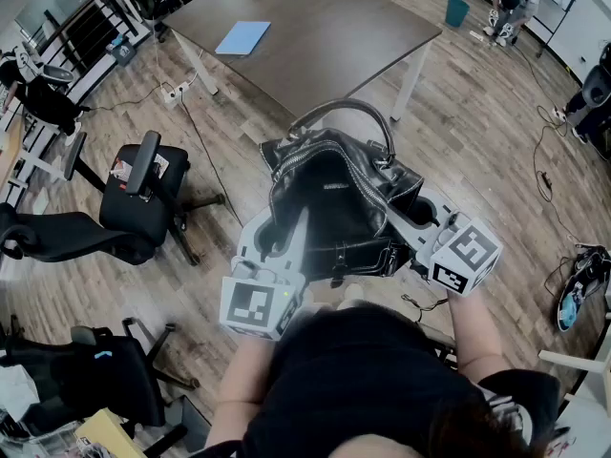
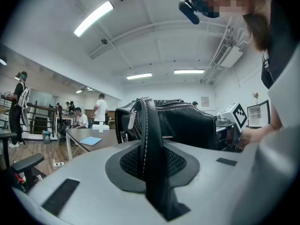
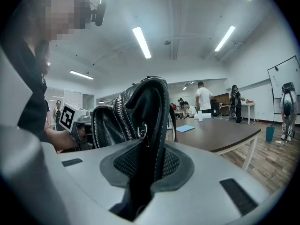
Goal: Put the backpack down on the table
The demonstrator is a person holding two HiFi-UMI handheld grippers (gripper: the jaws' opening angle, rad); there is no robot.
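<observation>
A black leather backpack (image 1: 334, 198) with white stitching and a curved top handle (image 1: 346, 111) hangs in the air between my two grippers, above the wooden floor and short of the table. My left gripper (image 1: 286, 246) is shut on a black strap (image 2: 152, 144) at the bag's left side. On the bag's right side, my right gripper (image 1: 412, 219) is shut on another strap (image 3: 152, 139) beside a zip and a metal ring. The brown table (image 1: 315, 36) stands ahead, past the bag.
A blue sheet (image 1: 242, 37) lies on the table and a white object stands at its far edge. Black office chairs (image 1: 143, 194) stand on the left. A teal bin (image 1: 457, 11) is beyond the table's right corner. Cables trail on the floor at right. People are in the background.
</observation>
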